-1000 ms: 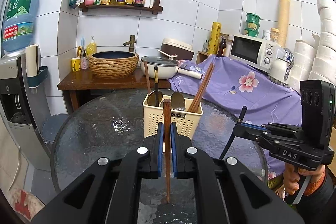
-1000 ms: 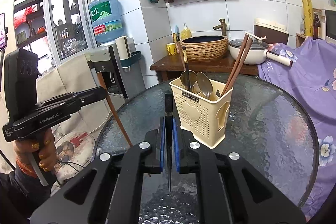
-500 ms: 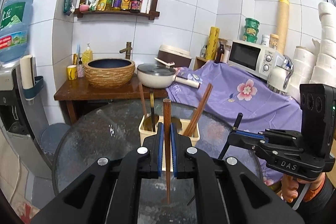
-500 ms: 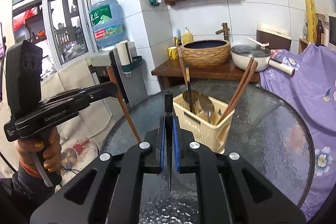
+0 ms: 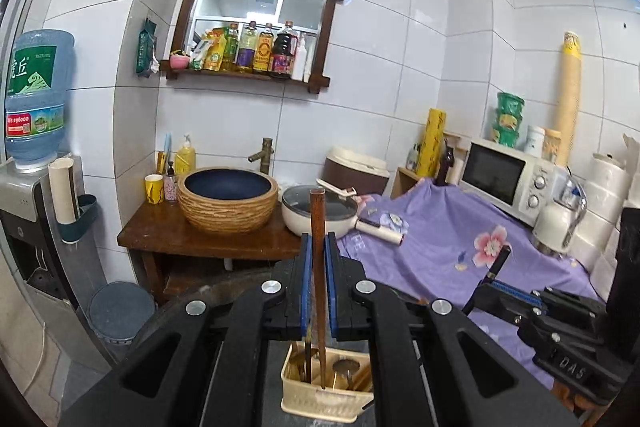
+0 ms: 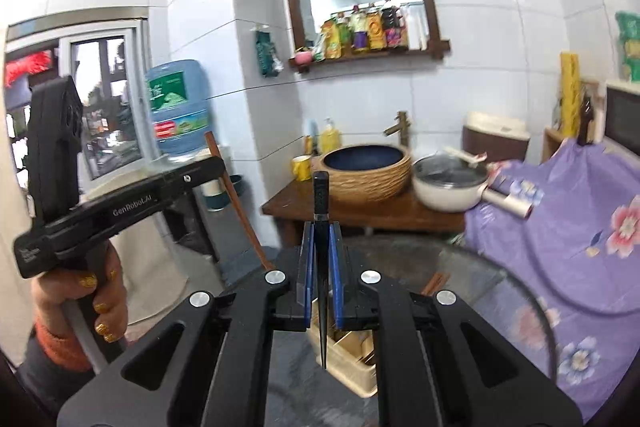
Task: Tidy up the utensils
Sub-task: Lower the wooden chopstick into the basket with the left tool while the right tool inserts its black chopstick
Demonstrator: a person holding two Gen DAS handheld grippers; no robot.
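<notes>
Left hand-held gripper (image 5: 316, 247) above round glass table (image 6: 500, 279), white-tiled room.

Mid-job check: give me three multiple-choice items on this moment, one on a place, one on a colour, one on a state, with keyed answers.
1. Where does the tip of the brown chopstick hang?
A. Over the cream utensil basket
B. Inside the white pot
C. On the purple cloth

2. What colour is the chopstick in the right tool?
A. Yellow
B. Black
C. White

3. How does the left tool stand?
A. Open and empty
B. Shut on a spoon
C. Shut on the brown chopstick

Answers:
1 A: in the left wrist view its tip shows in front of the basket's open top.
2 B: the black chopstick stands dark between the blue pads.
3 C: both blue pads press the brown stick's sides.
</notes>
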